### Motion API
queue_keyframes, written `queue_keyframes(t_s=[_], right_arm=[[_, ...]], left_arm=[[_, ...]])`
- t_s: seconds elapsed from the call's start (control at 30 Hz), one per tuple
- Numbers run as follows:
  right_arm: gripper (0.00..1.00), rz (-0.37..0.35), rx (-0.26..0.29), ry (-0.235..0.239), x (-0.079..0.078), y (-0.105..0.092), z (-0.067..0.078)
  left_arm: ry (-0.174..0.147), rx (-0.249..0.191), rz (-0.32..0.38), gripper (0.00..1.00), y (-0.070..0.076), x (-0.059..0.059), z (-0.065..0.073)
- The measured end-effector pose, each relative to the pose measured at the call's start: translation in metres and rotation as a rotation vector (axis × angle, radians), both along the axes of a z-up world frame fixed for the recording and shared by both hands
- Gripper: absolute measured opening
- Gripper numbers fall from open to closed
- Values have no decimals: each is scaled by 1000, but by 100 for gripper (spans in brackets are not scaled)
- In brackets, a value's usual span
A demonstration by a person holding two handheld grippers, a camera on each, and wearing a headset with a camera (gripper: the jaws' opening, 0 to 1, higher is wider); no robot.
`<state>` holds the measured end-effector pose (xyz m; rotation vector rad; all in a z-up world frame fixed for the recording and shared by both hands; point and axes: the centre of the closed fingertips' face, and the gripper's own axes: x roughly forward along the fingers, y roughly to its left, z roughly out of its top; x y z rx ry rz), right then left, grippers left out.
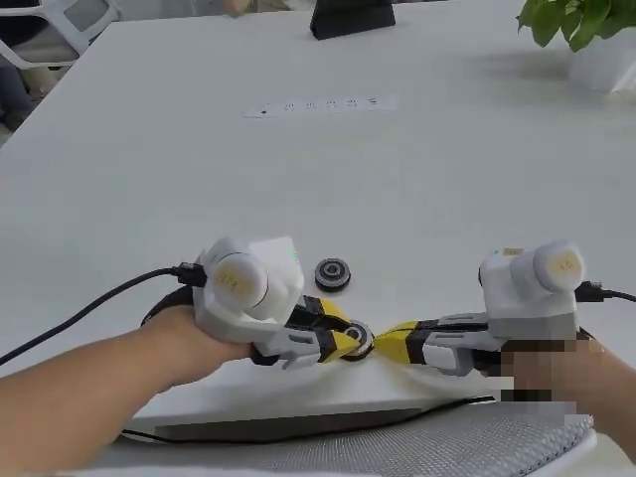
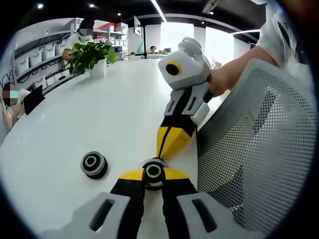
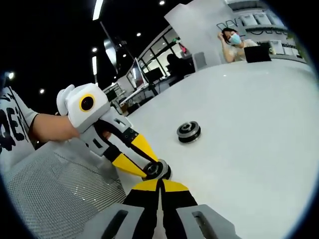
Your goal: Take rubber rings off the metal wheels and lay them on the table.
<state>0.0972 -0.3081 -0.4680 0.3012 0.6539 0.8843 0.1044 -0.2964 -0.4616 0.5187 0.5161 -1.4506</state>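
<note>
A small metal wheel [image 1: 357, 340] with a black rubber ring is clamped between the yellow tips of my left gripper [image 1: 348, 339], low in the head view. In the left gripper view the jaws stand on either side of the wheel [image 2: 153, 173]. My right gripper [image 1: 382, 337] comes in from the right. Its tips are pressed together on the black rim of the wheel [image 3: 157, 170], as the right gripper [image 3: 159, 182] view shows from behind. A second wheel [image 1: 333, 274] [image 2: 93, 164] [image 3: 189, 132] lies flat on the white table, a short way beyond.
A white flat board [image 1: 298, 396] lies under the grippers, with a grey mesh chair back [image 1: 417, 449] at the near edge. A socket strip [image 1: 323, 104], a black stand [image 1: 350, 18] and a potted plant [image 1: 571, 25] sit far back. People sit in the background.
</note>
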Motion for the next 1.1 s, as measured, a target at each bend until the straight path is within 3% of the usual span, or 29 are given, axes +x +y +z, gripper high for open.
queue_keyframes(t_s=[0.63, 1.1], right_arm=[[0, -49, 52, 51, 3, 1, 3], [0, -55, 58, 56, 3, 3, 6]], left_arm=[[-12, 17, 15, 7, -1, 0, -1], [-17, 33, 25, 7, -1, 1, -1]])
